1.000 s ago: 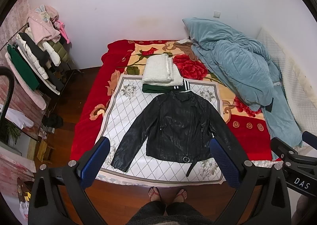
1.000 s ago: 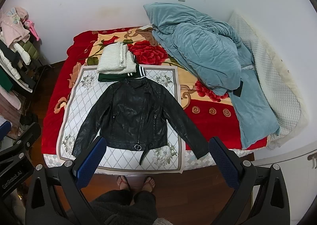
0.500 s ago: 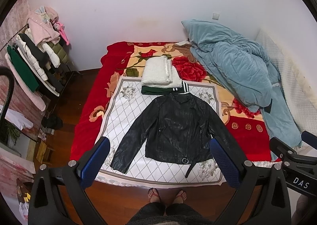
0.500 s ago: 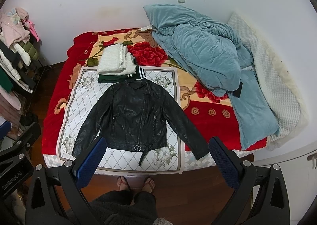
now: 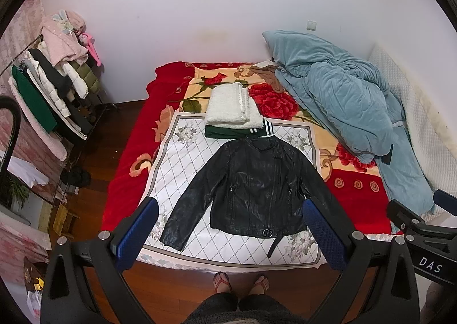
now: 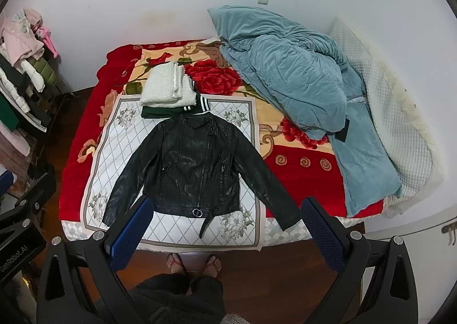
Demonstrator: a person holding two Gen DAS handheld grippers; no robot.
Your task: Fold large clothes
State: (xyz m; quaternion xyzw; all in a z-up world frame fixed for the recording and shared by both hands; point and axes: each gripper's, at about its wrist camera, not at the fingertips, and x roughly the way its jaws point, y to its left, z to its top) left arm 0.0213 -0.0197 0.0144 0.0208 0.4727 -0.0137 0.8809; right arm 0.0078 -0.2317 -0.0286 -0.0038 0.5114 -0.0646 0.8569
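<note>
A black leather jacket (image 5: pixel 254 184) lies flat and face up on a white patterned cloth (image 5: pixel 177 158) on the bed, sleeves spread out; it also shows in the right wrist view (image 6: pixel 194 164). My left gripper (image 5: pixel 230 231) is open and empty, held high above the bed's near edge. My right gripper (image 6: pixel 225 229) is open and empty, also well above the jacket's hem. Behind the jacket's collar lies a stack of folded clothes, a white fleece (image 5: pixel 231 107) on a green garment (image 5: pixel 225 133).
A crumpled blue duvet (image 5: pixel 337 95) fills the bed's right side. A loaded clothes rack (image 5: pixel 51 87) stands at the left. The red floral blanket (image 5: pixel 128 158) covers the bed. The person's feet (image 5: pixel 241 282) stand on the wooden floor at the bed's foot.
Both views have drifted very slightly; the jacket sits a touch lower and nearer in the frames. Both grippers stay open and nothing on the bed has moved.
</note>
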